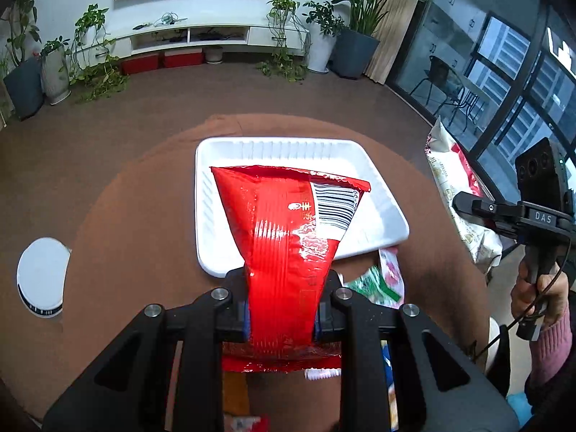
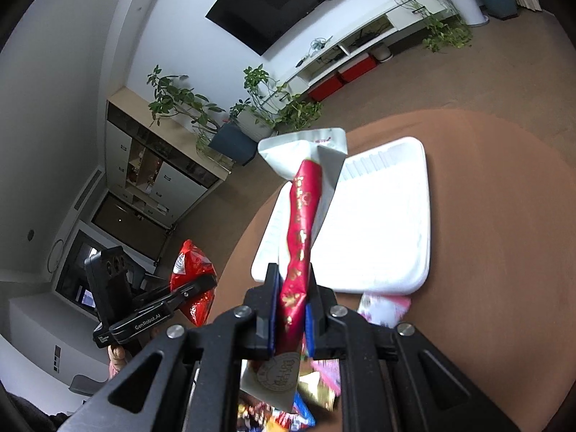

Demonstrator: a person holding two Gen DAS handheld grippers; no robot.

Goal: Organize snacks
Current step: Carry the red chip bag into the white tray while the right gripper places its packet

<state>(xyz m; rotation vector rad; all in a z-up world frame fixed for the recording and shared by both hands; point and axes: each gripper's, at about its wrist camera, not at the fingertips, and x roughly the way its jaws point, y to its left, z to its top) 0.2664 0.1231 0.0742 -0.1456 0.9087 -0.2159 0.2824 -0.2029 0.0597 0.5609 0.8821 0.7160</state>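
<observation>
My left gripper (image 1: pixel 282 315) is shut on a shiny red snack bag (image 1: pixel 288 230) with a barcode and holds it above the near edge of a white foam tray (image 1: pixel 216 180) on the round brown table. My right gripper (image 2: pixel 291 315) is shut on a white and red snack pouch (image 2: pixel 306 194) and holds it in the air over the tray's (image 2: pixel 388 223) left side. The pouch (image 1: pixel 453 187) also shows at the right of the left wrist view, and the red bag (image 2: pixel 192 270) at the left of the right wrist view.
Several loose snack packets (image 1: pixel 385 280) lie on the table (image 1: pixel 136 216) near the tray's front edge, and more below my right gripper (image 2: pixel 320 385). A white round device (image 1: pixel 41 280) sits at the table's left edge. Plants and a TV cabinet stand behind.
</observation>
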